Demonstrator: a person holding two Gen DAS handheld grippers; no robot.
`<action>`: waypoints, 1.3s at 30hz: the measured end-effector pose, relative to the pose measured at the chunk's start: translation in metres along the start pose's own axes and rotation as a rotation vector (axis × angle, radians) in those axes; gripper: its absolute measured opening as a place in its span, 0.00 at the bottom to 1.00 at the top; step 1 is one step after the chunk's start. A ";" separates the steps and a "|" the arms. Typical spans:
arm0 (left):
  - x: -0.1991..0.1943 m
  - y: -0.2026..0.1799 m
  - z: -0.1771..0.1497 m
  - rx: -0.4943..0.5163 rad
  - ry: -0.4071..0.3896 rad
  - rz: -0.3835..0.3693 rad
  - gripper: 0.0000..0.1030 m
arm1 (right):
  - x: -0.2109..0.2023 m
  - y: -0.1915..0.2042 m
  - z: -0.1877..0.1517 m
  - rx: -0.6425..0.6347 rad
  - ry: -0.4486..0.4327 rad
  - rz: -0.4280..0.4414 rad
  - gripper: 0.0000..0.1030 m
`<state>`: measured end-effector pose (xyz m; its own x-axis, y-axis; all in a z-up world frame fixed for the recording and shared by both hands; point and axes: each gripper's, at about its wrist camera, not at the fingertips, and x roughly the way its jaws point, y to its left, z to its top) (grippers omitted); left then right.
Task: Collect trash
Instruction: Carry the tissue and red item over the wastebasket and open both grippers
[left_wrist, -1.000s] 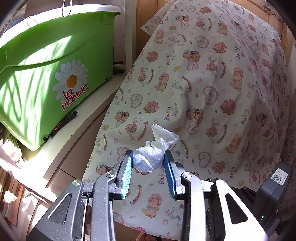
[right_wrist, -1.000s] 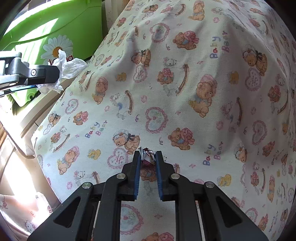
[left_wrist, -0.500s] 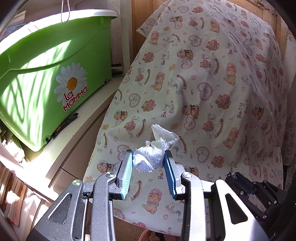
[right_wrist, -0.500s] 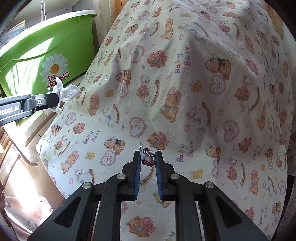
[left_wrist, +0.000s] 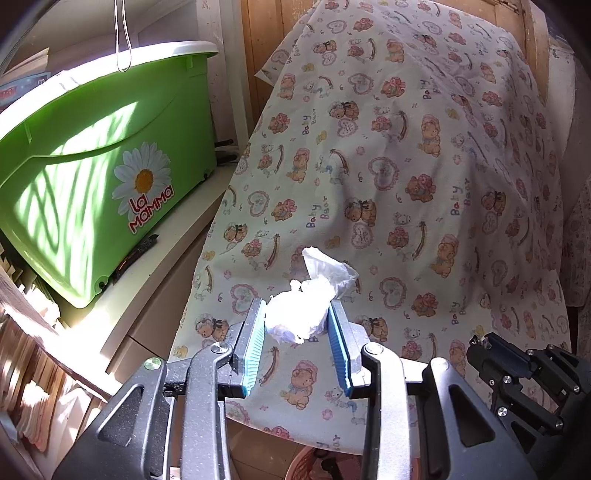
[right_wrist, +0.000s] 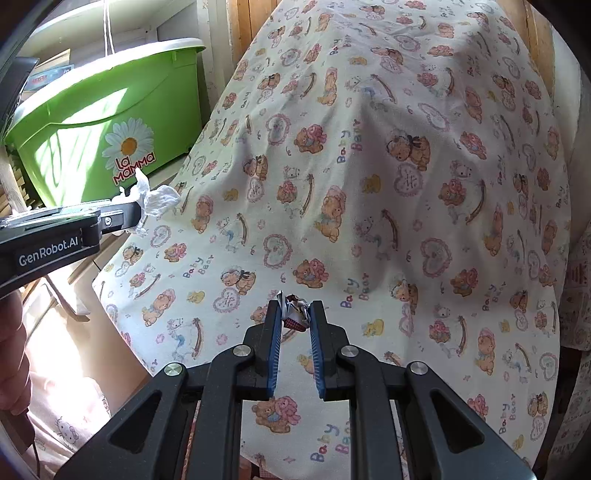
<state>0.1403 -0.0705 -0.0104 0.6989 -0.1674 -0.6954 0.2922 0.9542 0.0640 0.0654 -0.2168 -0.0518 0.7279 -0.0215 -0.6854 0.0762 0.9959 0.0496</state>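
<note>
1. Tub (left_wrist: 92, 177) of bright green plastic sits far to the left on a pale shelf (left_wrist: 173, 258). It has a white rim, a daisy sticker and red letters on its side.
2. Next to it, a big cloth (left_wrist: 424, 166) with little bears and hearts hangs over something bulky. The cloth fills the middle and the right of both views.
3. The left gripper (left_wrist: 297, 326) holds a crumpled white tissue (left_wrist: 314, 295) tight between its light blue pads. The tissue pokes up past the tips, in the air in front of the cloth.
4. In the right wrist view that same gripper (right_wrist: 138, 212) comes in from the left edge, with the tissue (right_wrist: 157, 195) sticking out just below the tub (right_wrist: 110, 122).
5. The right gripper (right_wrist: 294, 317) is almost closed. It pinches a small scrunched wrapper (right_wrist: 294, 314) between its dark blue pads, near the tips.
6. In the left wrist view the right gripper (left_wrist: 480, 343) shows at the lower right, black, seen from the side.
</note>
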 end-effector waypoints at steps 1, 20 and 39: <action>-0.002 0.000 0.000 0.003 -0.004 0.004 0.31 | -0.002 0.001 -0.001 -0.001 -0.003 0.005 0.16; -0.088 -0.002 -0.057 0.011 -0.023 -0.027 0.31 | -0.078 0.016 -0.039 -0.016 -0.050 0.152 0.16; -0.028 -0.004 -0.113 -0.016 0.237 -0.087 0.31 | -0.061 0.037 -0.085 -0.030 0.109 0.194 0.16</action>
<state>0.0455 -0.0412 -0.0719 0.4980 -0.1879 -0.8466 0.3325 0.9430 -0.0137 -0.0342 -0.1709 -0.0695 0.6490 0.1790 -0.7395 -0.0799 0.9826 0.1677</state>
